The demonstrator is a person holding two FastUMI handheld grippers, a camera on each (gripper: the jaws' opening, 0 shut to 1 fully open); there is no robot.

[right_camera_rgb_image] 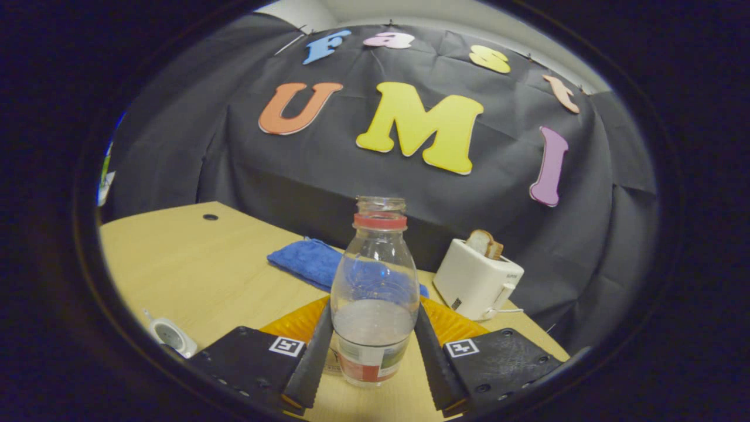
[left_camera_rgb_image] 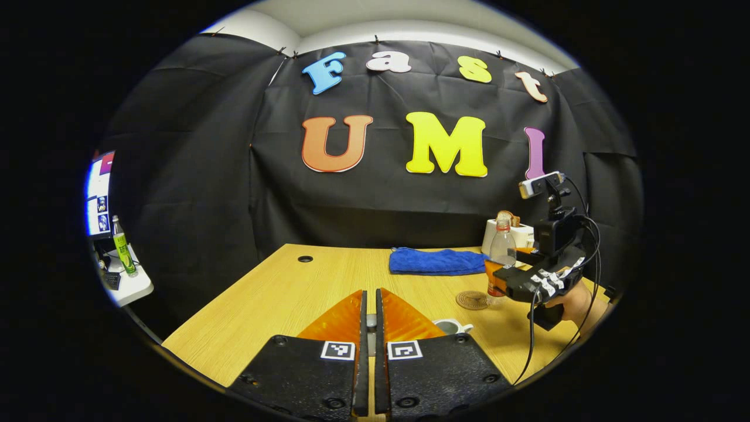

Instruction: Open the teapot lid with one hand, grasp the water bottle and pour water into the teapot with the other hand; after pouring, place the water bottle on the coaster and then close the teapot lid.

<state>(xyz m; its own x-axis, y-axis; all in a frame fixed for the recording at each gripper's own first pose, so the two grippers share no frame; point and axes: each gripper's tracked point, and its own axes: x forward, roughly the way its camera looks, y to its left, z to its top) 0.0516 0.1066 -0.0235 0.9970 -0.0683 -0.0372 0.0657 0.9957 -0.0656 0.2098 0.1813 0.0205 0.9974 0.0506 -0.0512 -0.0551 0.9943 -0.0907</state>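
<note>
1. Gripping the water bottle (right_camera_rgb_image: 373, 293), the right hand-held gripper (right_camera_rgb_image: 372, 343) has a finger pressed on each side of its lower body, clamped on it; the left gripper view shows the same hold from afar (left_camera_rgb_image: 508, 275), with a hand behind it.
2. The left hand-held gripper (left_camera_rgb_image: 369, 319) has its fingers brought together with only a thin slit between them, holding nothing that I can see.
3. The bottle stands upright, long axis vertical, open neck pointing up, about a third full of water. It is near the far right of the counter (left_camera_rgb_image: 281, 293), just beside the round coaster (left_camera_rgb_image: 472, 300); whether it is lifted or resting I cannot tell.
4. A white vessel, likely the teapot (left_camera_rgb_image: 450, 326), sits just beyond the left fingers; its lid is too hidden to judge.
5. Judging by this, the task is early: the bottle is grasped, while opening the lid, pouring, setting the bottle on the coaster and closing remain.
6. A blue cloth (left_camera_rgb_image: 436, 261) and a toaster (right_camera_rgb_image: 477, 280) lie behind.
</note>
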